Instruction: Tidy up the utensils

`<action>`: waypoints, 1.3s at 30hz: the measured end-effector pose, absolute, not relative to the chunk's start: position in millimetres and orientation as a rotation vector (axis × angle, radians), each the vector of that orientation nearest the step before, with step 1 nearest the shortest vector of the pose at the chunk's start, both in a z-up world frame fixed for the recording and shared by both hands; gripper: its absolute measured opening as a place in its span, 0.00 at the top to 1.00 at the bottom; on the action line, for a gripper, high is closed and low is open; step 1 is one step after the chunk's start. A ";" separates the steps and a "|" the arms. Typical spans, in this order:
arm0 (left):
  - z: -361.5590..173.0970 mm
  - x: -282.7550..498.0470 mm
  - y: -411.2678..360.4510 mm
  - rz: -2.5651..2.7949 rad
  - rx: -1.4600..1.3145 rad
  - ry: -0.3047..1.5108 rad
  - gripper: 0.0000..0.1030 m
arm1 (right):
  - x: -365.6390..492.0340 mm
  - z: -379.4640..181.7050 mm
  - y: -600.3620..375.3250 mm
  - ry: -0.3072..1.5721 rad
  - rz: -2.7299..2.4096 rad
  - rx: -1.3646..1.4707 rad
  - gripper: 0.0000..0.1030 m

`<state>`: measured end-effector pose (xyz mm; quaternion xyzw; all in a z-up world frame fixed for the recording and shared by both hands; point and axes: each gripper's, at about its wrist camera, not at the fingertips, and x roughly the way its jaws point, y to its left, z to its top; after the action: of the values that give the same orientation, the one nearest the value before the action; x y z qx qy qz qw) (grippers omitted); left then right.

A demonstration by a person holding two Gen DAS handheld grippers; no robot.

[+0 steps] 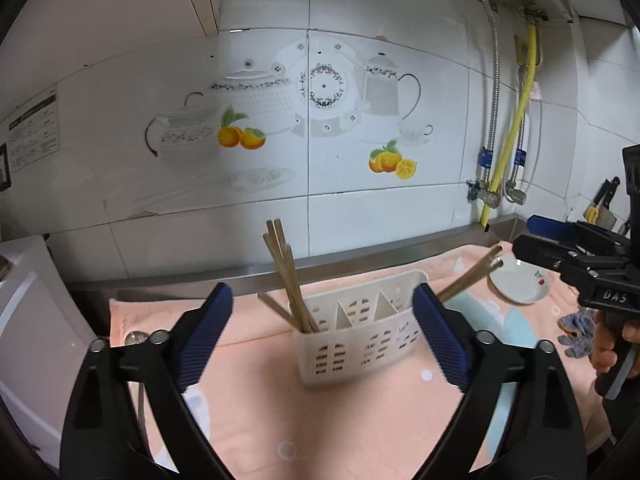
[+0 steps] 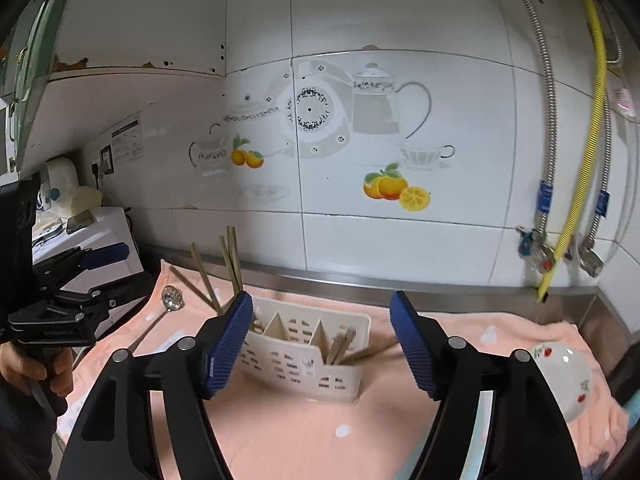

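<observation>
Left wrist view: the left gripper has its jaws spread wide and empty around a white slotted utensil holder on the peach towel covering the tabletop. Chopsticks stand in its left compartment.

Right wrist view: the right gripper is likewise open, gripping nothing; more chopsticks lean in the holder's right compartment, a ladle lies far left, and a small bowl rests right.

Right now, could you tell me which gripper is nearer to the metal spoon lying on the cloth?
Left. The left gripper hangs open close beside the spoon; the right gripper, also open, sits beyond the holder's other side.
</observation>
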<state>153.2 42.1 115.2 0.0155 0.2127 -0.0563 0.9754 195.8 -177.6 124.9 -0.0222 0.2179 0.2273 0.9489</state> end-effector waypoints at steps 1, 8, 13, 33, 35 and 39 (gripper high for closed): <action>113.7 149.2 41.7 -0.109 0.036 0.428 0.06 | 190.6 123.7 -178.6 0.441 0.458 -0.045 0.24; 101.6 121.6 34.5 -0.098 0.078 0.435 0.05 | 157.0 111.5 -182.2 0.429 0.426 -0.063 0.12; 90.7 108.5 36.7 -0.092 0.058 0.445 0.05 | 141.1 99.2 -182.9 0.435 0.396 -0.081 0.09; 66.3 75.5 47.0 -0.050 0.012 0.455 0.05 | 110.1 69.7 -200.5 0.475 0.318 -0.042 0.07; 64.8 73.2 48.4 -0.050 0.002 0.456 0.05 | 106.9 68.3 -201.8 0.473 0.314 -0.042 0.07; 59.6 68.1 49.0 -0.069 -0.017 0.467 0.05 | 100.8 66.8 -201.8 0.466 0.303 -0.058 0.07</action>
<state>68.1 49.0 59.6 -0.0086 0.2312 -0.0344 0.9723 100.8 -201.8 66.8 -0.0288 0.2298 0.1496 0.9612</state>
